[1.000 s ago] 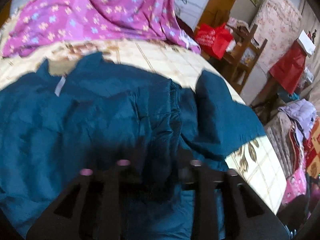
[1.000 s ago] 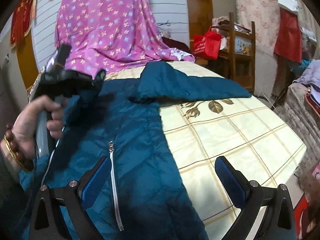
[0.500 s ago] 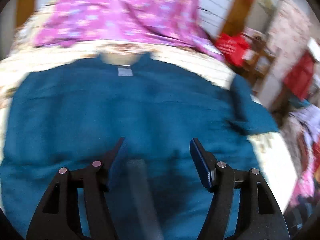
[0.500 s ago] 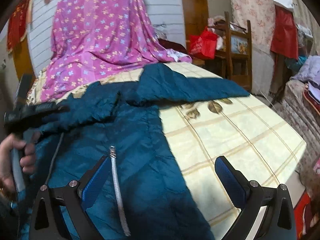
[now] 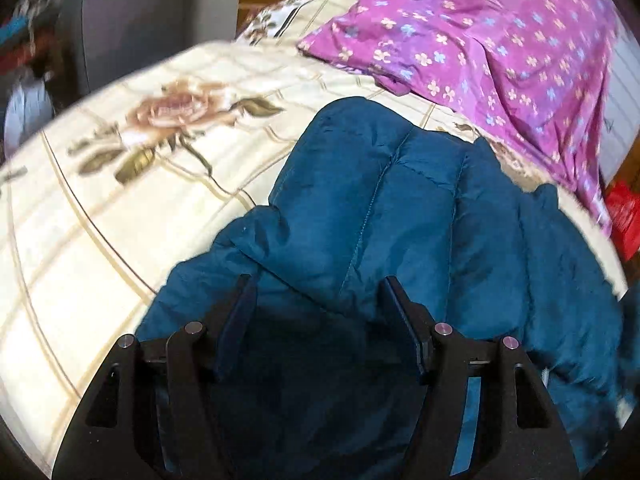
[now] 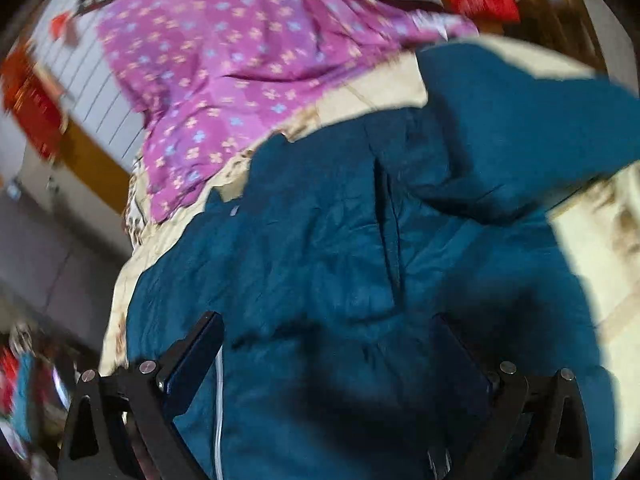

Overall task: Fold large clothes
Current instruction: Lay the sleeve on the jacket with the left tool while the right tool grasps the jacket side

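My left gripper (image 5: 318, 300) spread wide over teal jacket (image 5: 400, 208) on bed (image 5: 100, 220); my right gripper (image 6: 332, 340) spread too, nothing pinched.

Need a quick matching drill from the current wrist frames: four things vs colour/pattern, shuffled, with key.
Things:
1. puffer jacket
2. draped sheet
3. bed cover
4. bag

Descriptions:
A. cream with a rose print
B. plain red
C. teal, quilted
D. purple with small flowers

Pairs: 1-C, 2-D, 3-A, 4-B

Both the left gripper and the right gripper are open over the jacket.
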The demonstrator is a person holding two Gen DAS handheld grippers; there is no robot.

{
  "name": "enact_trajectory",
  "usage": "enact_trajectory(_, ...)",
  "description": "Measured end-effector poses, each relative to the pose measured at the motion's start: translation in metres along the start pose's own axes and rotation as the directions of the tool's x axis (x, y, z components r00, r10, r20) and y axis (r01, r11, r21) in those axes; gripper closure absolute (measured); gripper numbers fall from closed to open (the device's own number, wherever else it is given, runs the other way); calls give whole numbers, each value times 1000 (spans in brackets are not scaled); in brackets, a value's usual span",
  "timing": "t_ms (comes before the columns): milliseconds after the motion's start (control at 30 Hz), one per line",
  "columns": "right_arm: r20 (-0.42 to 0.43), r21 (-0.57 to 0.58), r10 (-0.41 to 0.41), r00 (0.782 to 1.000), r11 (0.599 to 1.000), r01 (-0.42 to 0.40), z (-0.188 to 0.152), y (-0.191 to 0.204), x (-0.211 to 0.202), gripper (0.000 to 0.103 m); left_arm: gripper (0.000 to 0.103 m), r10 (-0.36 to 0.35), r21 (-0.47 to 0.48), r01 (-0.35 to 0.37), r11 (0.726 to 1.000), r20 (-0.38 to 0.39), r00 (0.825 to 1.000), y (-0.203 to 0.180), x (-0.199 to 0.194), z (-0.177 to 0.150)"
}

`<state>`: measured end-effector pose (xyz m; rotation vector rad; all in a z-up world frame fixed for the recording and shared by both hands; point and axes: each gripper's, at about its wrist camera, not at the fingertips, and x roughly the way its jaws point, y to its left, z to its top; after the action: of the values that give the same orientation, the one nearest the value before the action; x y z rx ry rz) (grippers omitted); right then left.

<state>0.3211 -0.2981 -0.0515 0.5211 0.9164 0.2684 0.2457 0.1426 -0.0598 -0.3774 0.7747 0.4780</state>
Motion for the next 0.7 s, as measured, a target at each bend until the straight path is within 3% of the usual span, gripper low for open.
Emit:
enact_trajectory(100,-3,72,23,1000,997,-23,11,-14,25,0,38,5,-16,-6,1000,-11,1000,2,7,0)
enact_trajectory(167,-4,49,55,998,997,-54,22,-10,34,0,38,12,-12,-12,1000,-15,1000,-1,8,0)
enact_trajectory(200,-7,27,85,996,996,-84,27,-5,40,7,38,16,-10,-16,1000,-14,1000,-3,8,0)
enact_trajectory(233,-2,11,106,994,994,-106,29,-2,43,39,38,19,-7,-19,1000,-13,1000,-3,8,0)
enact_trajectory(267,-7,-2,112,994,994,-112,30,-1,46,56,38,16,-7,-16,1000,-14,1000,-3,9,0)
enact_trajectory(333,-32,-17,93,995,995,-94,29,-2,51,75,38,10,-17,-10,1000,-18,1000,-3,10,2)
enact_trajectory(433,22,-63,25,999,998,-23,33,-4,35,83,38,-4,-35,3,999,-18,1000,1,10,3)
enact_trajectory(567,109,-77,-62,992,995,71,45,-20,11,85,38,-8,-51,7,999,-18,1000,3,9,4)
enact_trajectory(700,79,2,11,997,1000,-11,47,-49,11,85,38,-21,-84,20,996,-6,1000,10,5,8)
